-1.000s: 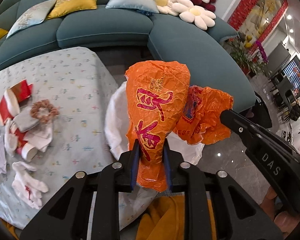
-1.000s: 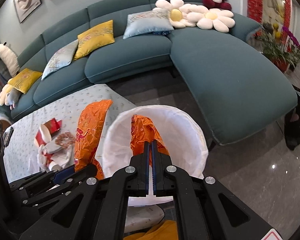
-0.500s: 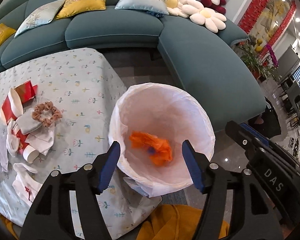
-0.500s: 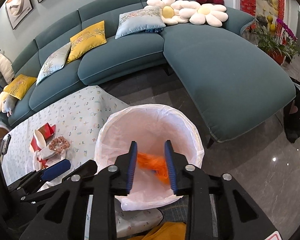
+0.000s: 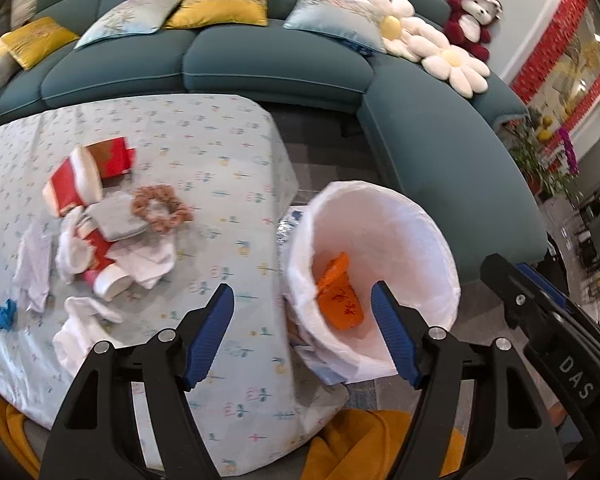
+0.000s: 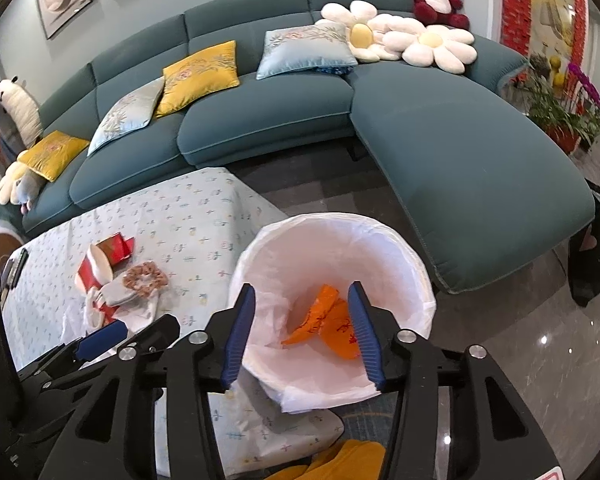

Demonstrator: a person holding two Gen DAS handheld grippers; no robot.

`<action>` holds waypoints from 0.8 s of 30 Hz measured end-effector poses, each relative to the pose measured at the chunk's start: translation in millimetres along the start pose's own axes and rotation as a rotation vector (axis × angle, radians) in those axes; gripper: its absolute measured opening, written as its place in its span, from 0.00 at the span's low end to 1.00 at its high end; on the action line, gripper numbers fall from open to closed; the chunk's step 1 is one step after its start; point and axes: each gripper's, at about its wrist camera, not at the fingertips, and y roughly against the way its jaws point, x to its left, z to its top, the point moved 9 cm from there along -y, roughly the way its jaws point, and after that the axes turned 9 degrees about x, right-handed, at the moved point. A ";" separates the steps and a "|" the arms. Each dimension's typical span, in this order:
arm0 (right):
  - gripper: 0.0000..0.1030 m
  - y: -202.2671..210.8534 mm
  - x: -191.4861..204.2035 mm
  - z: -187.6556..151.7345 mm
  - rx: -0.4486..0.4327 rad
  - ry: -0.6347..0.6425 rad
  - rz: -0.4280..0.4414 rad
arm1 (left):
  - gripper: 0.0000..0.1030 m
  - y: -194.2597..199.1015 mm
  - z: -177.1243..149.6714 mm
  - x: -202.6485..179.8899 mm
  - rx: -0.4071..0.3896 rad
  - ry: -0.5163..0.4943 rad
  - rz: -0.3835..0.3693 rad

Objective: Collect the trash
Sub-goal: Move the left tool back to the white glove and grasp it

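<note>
An orange plastic bag (image 5: 338, 298) lies inside the white-lined trash bin (image 5: 416, 224), which stands at the table's right edge. My left gripper (image 5: 302, 330) is open and empty, above the table edge and the bin's near rim. My right gripper (image 6: 300, 330) is open and empty over the bin (image 6: 380, 232), with the orange bag (image 6: 332, 322) between its fingers in view. A trash pile sits on the table: red packets (image 5: 88, 172), a pink scrunchie (image 5: 160, 208), white tissues (image 5: 148, 264), a paper cup (image 5: 110, 284), a blue scrap (image 5: 6, 312).
The table (image 5: 204, 136) has a light floral cloth. A teal sectional sofa (image 6: 452, 136) with cushions wraps behind and to the right. Glossy floor (image 6: 540, 320) lies right of the bin. A yellow cloth (image 5: 364, 440) is below the grippers.
Both grippers opened and let go of the orange bag, which dropped into the bin. The left gripper then swung left toward the table.
</note>
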 end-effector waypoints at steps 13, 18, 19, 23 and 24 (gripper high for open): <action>0.57 9.8 57.6 -12.8 -0.001 0.092 0.019 | 0.74 27.9 -13.1 76.8 -0.049 0.131 0.065; 0.57 10.3 77.4 -20.4 0.008 0.123 0.029 | 0.74 33.7 -20.9 103.8 -0.056 0.175 0.081; 0.57 10.0 81.7 -22.6 0.010 0.131 0.029 | 0.74 35.0 -23.2 109.7 -0.056 0.186 0.085; 0.59 7.8 96.5 -30.5 0.022 0.155 0.030 | 0.76 36.4 -31.8 132.7 -0.050 0.228 0.100; 0.59 7.0 98.4 -33.0 0.026 0.160 0.031 | 0.76 36.4 -35.0 139.8 -0.047 0.242 0.105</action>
